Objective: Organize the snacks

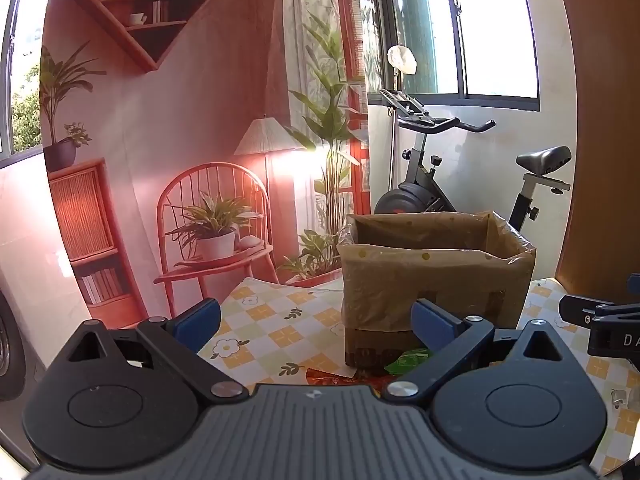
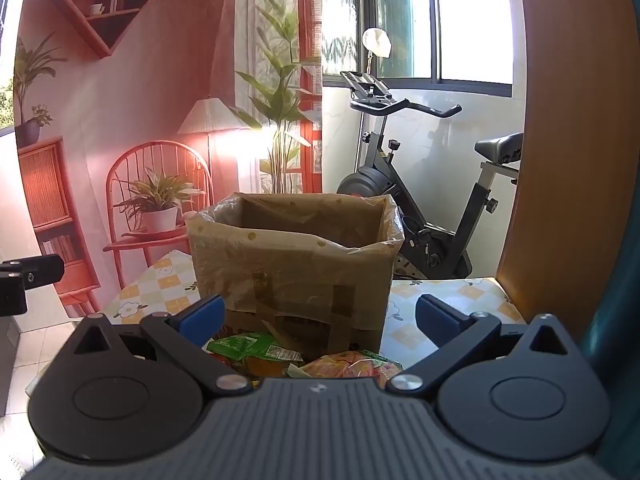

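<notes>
On the left wrist view the left tongs [image 1: 316,322] gape wide, empty, before the lined cardboard box [image 1: 436,268] on the tabletop [image 1: 272,328], while the right view shows the right tongs [image 2: 318,318] equally spread, empty, above snack packets [image 2: 256,350] beside that box, their print unreadable.

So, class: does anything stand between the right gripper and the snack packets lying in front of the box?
Nothing visible does. The right gripper is open and empty, and the snack packets lie just below its fingers, in front of the cardboard box.
</notes>
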`<state>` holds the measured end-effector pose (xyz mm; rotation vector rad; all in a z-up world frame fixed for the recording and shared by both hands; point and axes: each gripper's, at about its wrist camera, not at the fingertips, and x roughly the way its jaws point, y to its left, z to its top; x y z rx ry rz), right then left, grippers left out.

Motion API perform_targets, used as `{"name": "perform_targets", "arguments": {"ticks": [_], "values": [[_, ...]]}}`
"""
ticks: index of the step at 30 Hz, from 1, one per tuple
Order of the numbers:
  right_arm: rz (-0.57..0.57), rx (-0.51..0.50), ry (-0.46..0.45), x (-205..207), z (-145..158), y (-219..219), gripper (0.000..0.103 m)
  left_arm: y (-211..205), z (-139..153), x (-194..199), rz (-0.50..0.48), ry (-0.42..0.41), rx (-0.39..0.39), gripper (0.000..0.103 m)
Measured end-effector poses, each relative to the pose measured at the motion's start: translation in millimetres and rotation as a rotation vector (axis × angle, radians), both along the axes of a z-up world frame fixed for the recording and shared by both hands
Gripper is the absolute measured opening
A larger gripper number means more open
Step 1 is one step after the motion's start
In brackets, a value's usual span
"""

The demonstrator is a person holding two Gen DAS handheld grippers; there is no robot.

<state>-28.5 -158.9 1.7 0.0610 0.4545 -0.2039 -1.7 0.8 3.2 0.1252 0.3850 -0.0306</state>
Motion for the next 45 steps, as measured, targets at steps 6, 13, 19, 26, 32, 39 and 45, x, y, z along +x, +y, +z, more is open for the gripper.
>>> {"name": "perform_targets", "arguments": {"ticks": [6,13,19,26,32,39,45], "values": [[-0.001,-0.001,-0.001,-0.5,-0.2,1.1,0.103,0.6,0.5,-1.3,0.004,-0.008,-0.004,0.103],[-0.002,-0.002,-0.001,-0.5,-0.8,1.3,0.103,-0.7,0.9,-1.5,0.007,-0.013,-0.002,0.102],[-0.002,-0.003,-0.001,-0.2,-1.3,1.8,0.103,-0.5,0.8,-1.6,0.005,-0.013,-0.003,0.103],[-0.003,-0.002,-0.001,-1.2,-0.5,0.0,0.103,-0.4,0.5,-1.8,0.006,-0.014,-0.003,0.102],[-0.003,-0.003,-0.002,-1.3,-0.9,0.3,0.103,-0.9,1.7,-1.1,0.007,-0.015,-0.002,0.102],[-0.003,-0.003,-0.001,-0.5,-1.7,1.8,0.103,-1.1,2.5,-1.3,0.010,-0.017,-0.004,0.102],[-0.003,-0.004,-0.001,-0.4,-1.8,2.0,0.103,-1.6,3.5,-0.3,0.015,-0.023,-0.008,0.102]]}}
